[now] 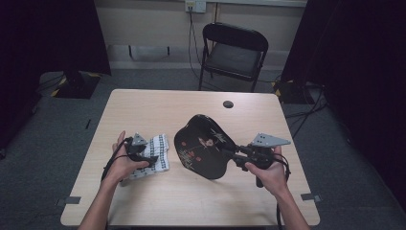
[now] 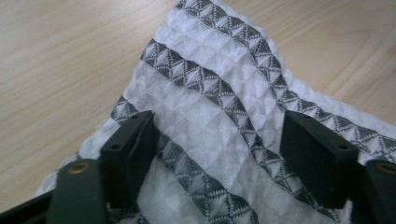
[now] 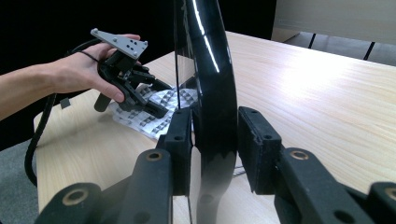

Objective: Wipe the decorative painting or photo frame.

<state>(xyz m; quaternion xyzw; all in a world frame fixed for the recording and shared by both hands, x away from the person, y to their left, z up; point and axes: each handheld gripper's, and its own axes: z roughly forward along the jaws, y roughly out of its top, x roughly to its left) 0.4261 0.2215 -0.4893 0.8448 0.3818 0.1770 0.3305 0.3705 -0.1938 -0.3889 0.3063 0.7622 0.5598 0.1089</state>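
low in the high view, two forearms come up from the bottom edge. at lower right the right gripper [image 1: 238, 155] has its jaws closed on the edge of a black lacquered tray [image 1: 203, 146], which stands tilted at the centre of the frame, its painted face turned toward the camera and its lower edge close to the table [image 1: 158, 103]. in the right gripper view the tray's glossy rim [image 3: 212, 93] rises up the middle of the frame between the two black pads [image 3: 180, 149], both pressing on it.

at lower left of the high view the left gripper [image 1: 149, 160] rests over a white cloth with grey patterned stripes [image 1: 157, 154], which lies flat on the table just left of the tray. in the left gripper view the jaws stand wide apart low in the frame, and the cloth [image 2: 210, 116] spreads between and beyond them, not pinched.

farther off, near the table's upper edge, is a small dark round hole [image 1: 228, 104]. beyond it, at top centre, stands a black folding chair [image 1: 233, 55].
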